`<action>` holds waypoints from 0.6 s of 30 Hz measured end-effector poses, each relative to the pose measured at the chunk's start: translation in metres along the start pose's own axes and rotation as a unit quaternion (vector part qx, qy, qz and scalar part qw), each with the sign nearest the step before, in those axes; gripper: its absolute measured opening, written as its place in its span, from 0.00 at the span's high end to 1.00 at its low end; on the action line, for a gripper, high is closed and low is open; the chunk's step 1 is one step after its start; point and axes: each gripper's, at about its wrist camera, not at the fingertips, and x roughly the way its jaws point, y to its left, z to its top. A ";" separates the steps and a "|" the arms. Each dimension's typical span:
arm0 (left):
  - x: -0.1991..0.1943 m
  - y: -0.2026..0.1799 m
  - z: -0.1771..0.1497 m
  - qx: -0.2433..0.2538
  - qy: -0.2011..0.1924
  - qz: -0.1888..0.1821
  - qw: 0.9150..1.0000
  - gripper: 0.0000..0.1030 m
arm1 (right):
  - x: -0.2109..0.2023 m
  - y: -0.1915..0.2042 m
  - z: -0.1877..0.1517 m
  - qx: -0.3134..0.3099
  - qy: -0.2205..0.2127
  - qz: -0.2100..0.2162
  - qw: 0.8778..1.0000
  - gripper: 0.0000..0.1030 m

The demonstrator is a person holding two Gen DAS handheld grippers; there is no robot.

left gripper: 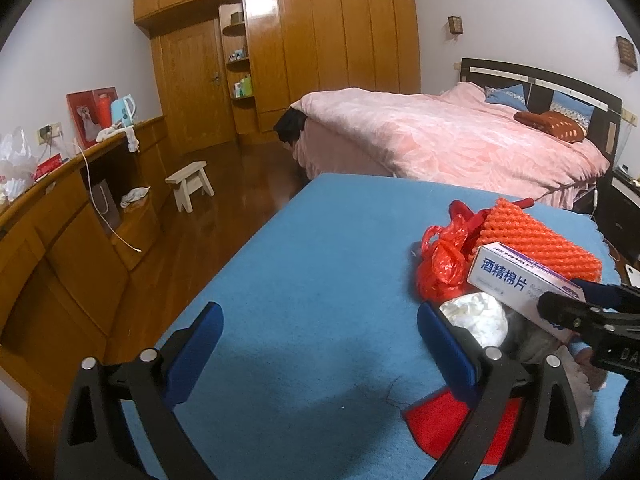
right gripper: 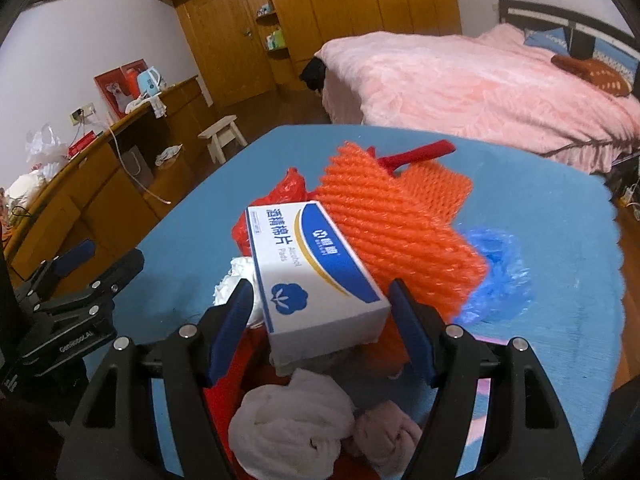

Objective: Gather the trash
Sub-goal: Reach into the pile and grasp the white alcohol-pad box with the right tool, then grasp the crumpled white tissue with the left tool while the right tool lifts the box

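The left tool (left gripper: pixel 320 344) hangs over the blue tabletop (left gripper: pixel 304 248) with its blue-padded fingers (left gripper: pixel 188 356) spread wide apart and nothing between them. A flat red piece (left gripper: pixel 432 420) lies on the tabletop just under its right-hand finger.

The right tool (right gripper: pixel 320 328) is also spread apart — a white and blue box of alcohol pads (right gripper: pixel 316 276) sits between its fingers (right gripper: pixel 232 328), tilted, but neither pad visibly touches the box, so it looks unclamped. The box rests on top of the trash heap near the right side of the tabletop. Behind it lies an orange foam net (right gripper: pixel 396 232), with a red strip (right gripper: pixel 420 154) sticking out past its far edge and a crumpled red plastic bag (left gripper: pixel 440 260) to its left. A scrunched blue plastic film (right gripper: pixel 500 276) lies beside the net on the right. Crumpled white tissue (left gripper: pixel 476 320) sits just left of the box, and a white wad (right gripper: pixel 292 420) and a pinkish wad (right gripper: pixel 384 436) lie below the right tool.

Beyond the tabletop stand a bed with a pink cover (left gripper: pixel 460 136) and a small wooden stool (left gripper: pixel 190 188) on the floor.
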 end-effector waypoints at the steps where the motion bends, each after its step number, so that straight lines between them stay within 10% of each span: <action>1: 0.000 0.000 0.000 0.000 0.000 0.000 1.000 0.07 | 0.002 0.000 0.000 -0.002 0.003 0.002 1.000 0.38; 18: 0.012 -0.045 0.000 0.025 0.020 -0.064 0.997 0.07 | -0.039 -0.019 -0.027 -0.010 -0.022 -0.081 0.996 0.41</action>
